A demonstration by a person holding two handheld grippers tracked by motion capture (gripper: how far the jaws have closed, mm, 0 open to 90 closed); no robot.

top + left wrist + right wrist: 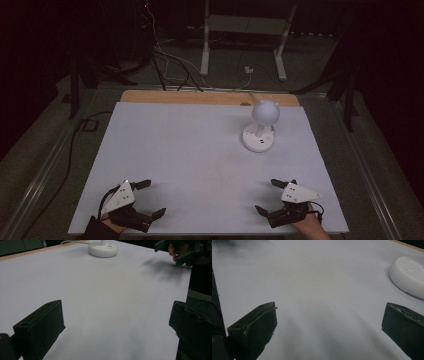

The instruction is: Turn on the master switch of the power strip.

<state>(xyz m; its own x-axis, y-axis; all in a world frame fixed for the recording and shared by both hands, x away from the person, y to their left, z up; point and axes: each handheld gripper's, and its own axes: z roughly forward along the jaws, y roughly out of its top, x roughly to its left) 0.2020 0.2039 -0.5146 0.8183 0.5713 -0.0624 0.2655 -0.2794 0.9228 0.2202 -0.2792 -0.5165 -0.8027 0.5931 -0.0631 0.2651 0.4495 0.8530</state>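
We look down on a white-topped desk [200, 150] in a dim room, where a person's two hands rest at the near edge, each holding a two-fingered tool. The left gripper [149, 200] sits at the near left corner with its fingers [159, 213] released and spread wide, nothing between them; from its own camera we see the same two black fingers [40, 327] standing far apart over bare white surface. The right gripper [270, 196] sits at the near right corner, its fingers [262, 210] likewise released and wide apart, gripping nothing, and its own camera shows the black fingers [254, 327] framing an open stretch of desk. The nearest thing to either tool is a small white desk lamp [261, 127], standing upright on a round base toward the far right of the desk, well apart from both grippers and closer to the right one. Its globe-shaped head sits over the base, and a pale cable runs from it toward the far edge, where a strip of bare wood [200, 96] shows beyond the white cover. From the left gripper view, we see the lamp's base [103, 250] at the far side, with the right gripper [175, 251] held in a hand off to the upper right. From the right gripper view, the base [409, 275] lies at the right edge, near the right-hand finger yet not touching it.
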